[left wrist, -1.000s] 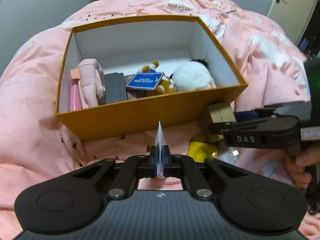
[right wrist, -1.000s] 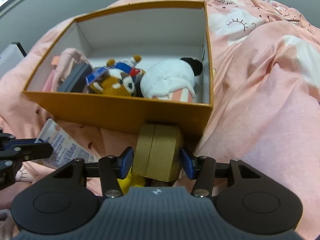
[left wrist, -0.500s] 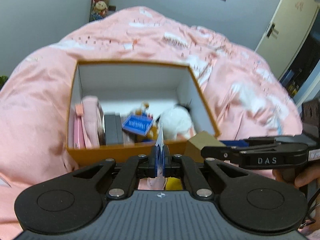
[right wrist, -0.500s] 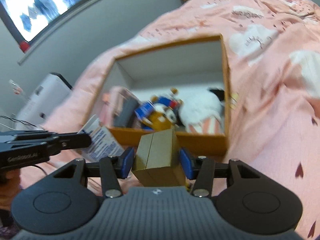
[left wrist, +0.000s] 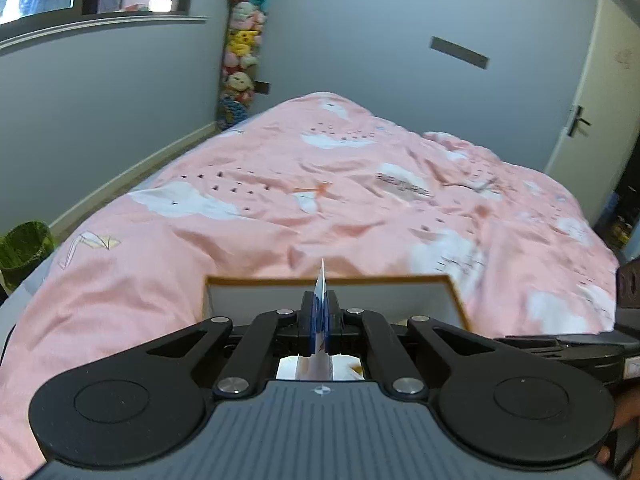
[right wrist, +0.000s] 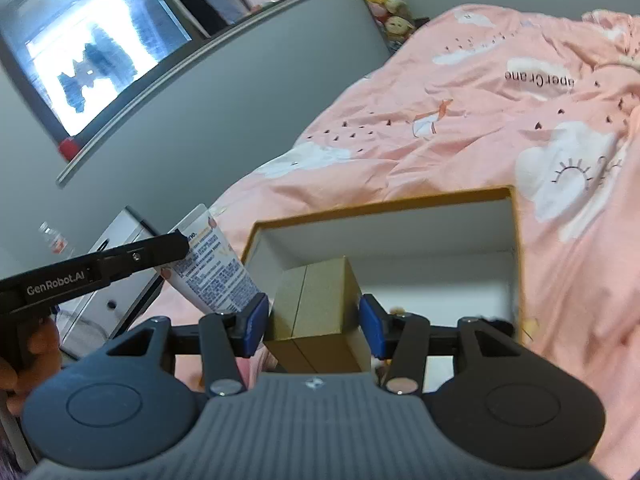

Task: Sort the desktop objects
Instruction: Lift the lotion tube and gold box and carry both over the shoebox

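Pinching hard, the left gripper (left wrist: 320, 318) is pressing its blue pads (left wrist: 309, 320) flat together on the crimped end of a white tube (right wrist: 216, 268) with small blue print, which is showing only as a thin edge in its own camera and hanging just above the near-left corner of the orange box (right wrist: 384, 210) in the right wrist view. Beside it, the right gripper (right wrist: 316, 322) is holding its jaws about halfway apart, both pads (right wrist: 256, 326) squeezing the sides of a small tan cardboard carton (right wrist: 320, 312) with a seam down its middle. That carton is sitting in the air over the front edge of the orange box, whose white inner walls are showing behind it. What is lying on the box floor is mostly hidden by the grippers. The box itself is resting on a pink quilt (left wrist: 304, 200) with white clouds. A hand (right wrist: 24, 356) is gripping the left gripper's handle, left of the box, and fingers (left wrist: 624, 420) are just peeking in to the right of the box in the left wrist view.
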`<state>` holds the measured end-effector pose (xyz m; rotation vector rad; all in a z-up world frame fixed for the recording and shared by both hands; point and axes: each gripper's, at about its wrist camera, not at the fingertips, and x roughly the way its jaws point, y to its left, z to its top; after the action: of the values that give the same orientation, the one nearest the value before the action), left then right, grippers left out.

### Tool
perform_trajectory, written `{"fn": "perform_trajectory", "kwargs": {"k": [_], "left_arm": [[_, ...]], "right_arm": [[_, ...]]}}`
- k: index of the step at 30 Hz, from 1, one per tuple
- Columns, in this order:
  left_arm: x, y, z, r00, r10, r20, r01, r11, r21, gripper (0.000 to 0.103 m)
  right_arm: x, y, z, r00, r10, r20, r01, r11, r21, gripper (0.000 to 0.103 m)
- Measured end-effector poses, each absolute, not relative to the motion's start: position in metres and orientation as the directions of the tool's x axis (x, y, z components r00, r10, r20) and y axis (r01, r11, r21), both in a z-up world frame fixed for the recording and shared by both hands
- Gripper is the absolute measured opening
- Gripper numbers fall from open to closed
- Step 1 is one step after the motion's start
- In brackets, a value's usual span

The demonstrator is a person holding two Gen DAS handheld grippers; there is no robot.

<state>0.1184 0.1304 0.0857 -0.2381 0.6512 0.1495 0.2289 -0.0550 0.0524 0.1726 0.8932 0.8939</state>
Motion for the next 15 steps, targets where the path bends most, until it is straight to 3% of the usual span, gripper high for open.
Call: {"fn": "perform_trajectory", "kwargs": {"k": [15], "left_arm": [[0.163, 0.159, 0.023, 0.737, 0.227, -0.637, -0.292, 0.956, 0.002, 0.003]], "right_arm": [[0.298, 0.043, -0.022, 0.292, 0.684, -0.669, -0.502, 0.704, 0.501, 0.052]]}}
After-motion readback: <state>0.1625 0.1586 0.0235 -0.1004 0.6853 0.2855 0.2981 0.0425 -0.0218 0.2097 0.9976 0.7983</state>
